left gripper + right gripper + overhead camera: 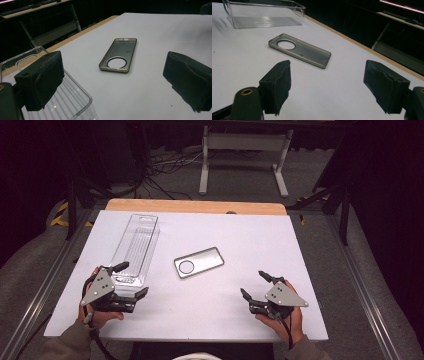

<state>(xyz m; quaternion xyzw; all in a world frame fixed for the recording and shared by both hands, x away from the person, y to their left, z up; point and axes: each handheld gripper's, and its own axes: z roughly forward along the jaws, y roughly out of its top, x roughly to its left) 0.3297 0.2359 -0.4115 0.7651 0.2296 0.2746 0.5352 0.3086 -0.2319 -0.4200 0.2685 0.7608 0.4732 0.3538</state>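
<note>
Both grippers sit near the front edge of the surface, fingers spread wide and holding nothing. The left gripper point(126, 281) hangs over the near end of the clear plastic tray point(135, 245), the right gripper point(255, 284) is near the front right corner. Between them, about mid-surface, lies the phone case point(199, 262), and that looks like the thing to pick up.

It's a thin, smoky see-through shell lying flat, open side up, with a big round camera hole at one end (low rim, so not much to bite on). I'd bring one gripper in low and level, straddle the two long sides near the middle, and close gently, since a soft case like this probably flexes. The tray along the left side is likely where it goes.
</note>
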